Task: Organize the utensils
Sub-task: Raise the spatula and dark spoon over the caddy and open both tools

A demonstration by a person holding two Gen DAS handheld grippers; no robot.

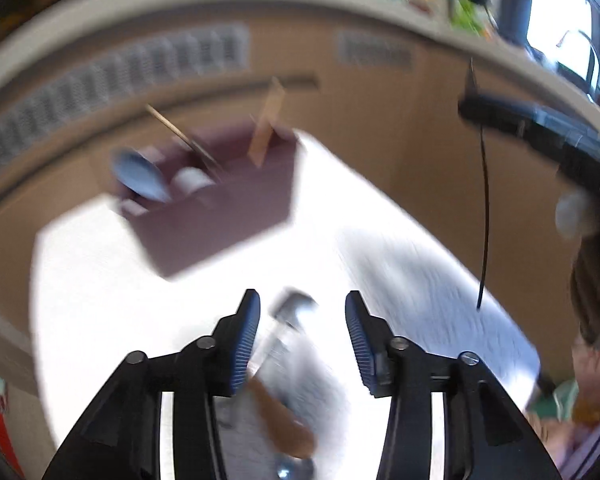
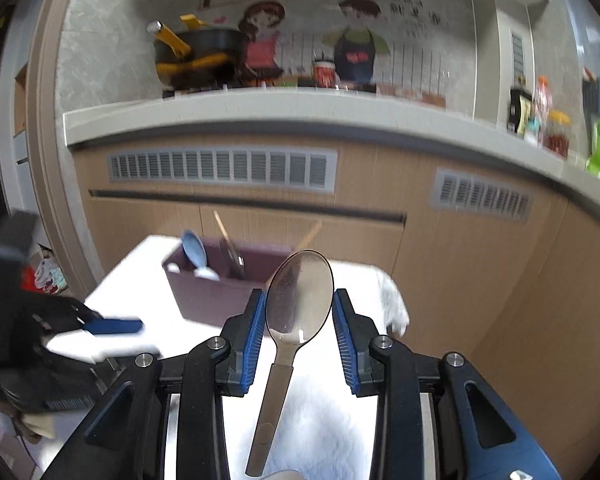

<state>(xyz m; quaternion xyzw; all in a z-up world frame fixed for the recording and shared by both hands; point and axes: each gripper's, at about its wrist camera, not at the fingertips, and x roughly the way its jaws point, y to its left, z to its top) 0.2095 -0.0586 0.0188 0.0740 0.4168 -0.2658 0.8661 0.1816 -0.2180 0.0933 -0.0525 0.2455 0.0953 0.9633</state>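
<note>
One spoon [image 2: 300,300] stands lengthwise, bowl pointing forward.

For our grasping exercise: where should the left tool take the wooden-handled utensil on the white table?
At its brown handle, from above, closing across its width: the wooden-handled utensil lies flat on the table under the open left tool, and the handle looks thickest.

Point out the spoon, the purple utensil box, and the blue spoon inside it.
spoon [image 2: 300,296], right wrist view, on its bowl
purple utensil box [image 2: 208,296], right wrist view, front wall
blue spoon [image 2: 194,249], right wrist view, its bowl
</note>
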